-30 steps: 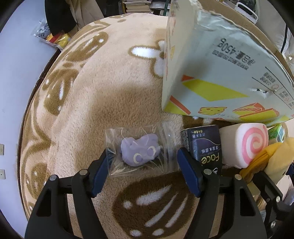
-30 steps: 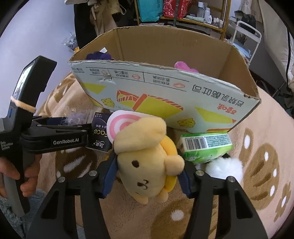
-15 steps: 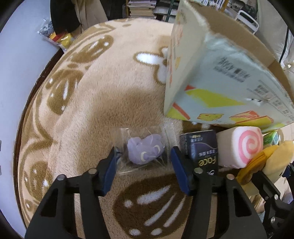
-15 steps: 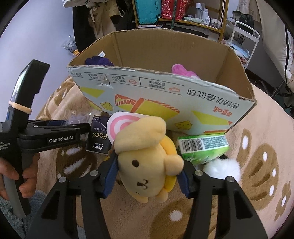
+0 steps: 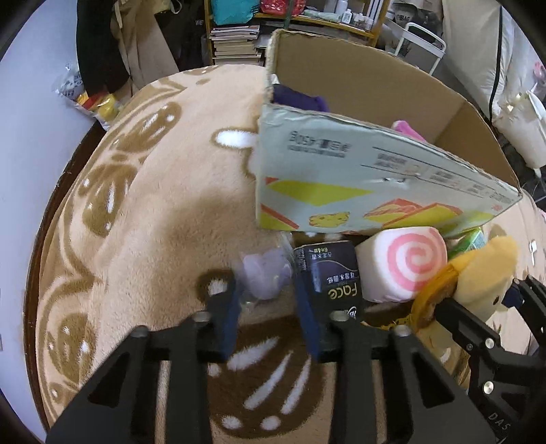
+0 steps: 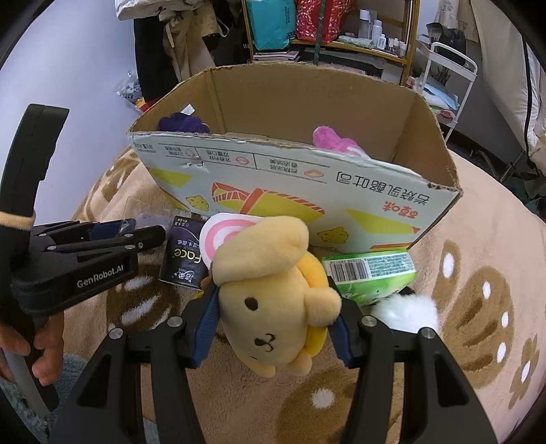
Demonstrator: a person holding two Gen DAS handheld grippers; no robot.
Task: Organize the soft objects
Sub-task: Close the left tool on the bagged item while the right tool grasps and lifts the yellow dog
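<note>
Here, both grippers steeply downward: left gripper (image 5: 266, 300) closing on the bagged purple toy (image 5: 264, 273).

Purple toy (image 5: 264, 273) blurred; white fluff (image 6: 406, 312) half hidden.

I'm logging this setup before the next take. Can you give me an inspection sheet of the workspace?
Surface: beige plush blanket with brown and white shapes.
Job's things: yellow plush dog in the right claw; lilac squishy in a clear bag between the left claw's closing jaws; open cardboard box holding purple and pink plush.
Clutter: dark tissue pack, pink-swirl roll cushion, green packet, white fluffy ball.
Cables: black cord at far right.
Surroundings: stacked books, cluttered shelves, white trolley.
</note>
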